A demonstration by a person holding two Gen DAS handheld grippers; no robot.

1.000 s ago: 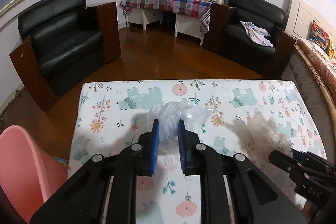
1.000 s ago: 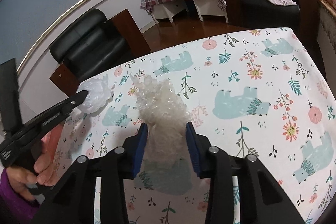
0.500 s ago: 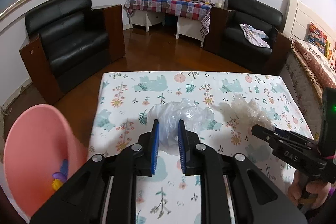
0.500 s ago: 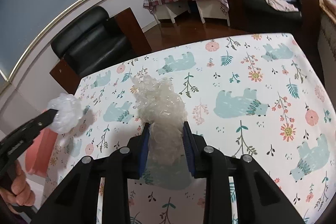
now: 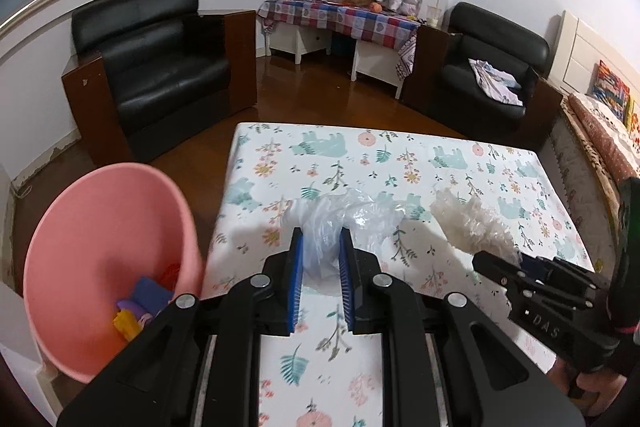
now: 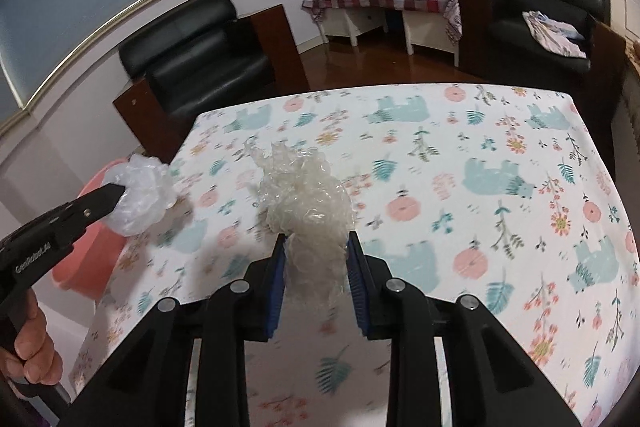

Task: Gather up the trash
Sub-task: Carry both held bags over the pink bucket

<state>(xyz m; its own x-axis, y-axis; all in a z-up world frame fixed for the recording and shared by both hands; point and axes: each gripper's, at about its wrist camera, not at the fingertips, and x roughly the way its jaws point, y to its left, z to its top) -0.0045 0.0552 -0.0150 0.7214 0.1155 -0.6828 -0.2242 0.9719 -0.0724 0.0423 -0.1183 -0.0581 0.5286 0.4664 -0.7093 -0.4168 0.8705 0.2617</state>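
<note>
Two trash pieces lifted, none binned yet: left gripper clamps clear plastic bag at frame centre; right gripper clamps crumpled wrap. Pink bin, lower left, holds earlier scraps.

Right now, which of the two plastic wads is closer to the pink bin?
The smooth bluish-white plastic bag clamped in the left gripper; the bin sits just beside it. The yellowish crinkled wad is in the right gripper, farther away.
</note>
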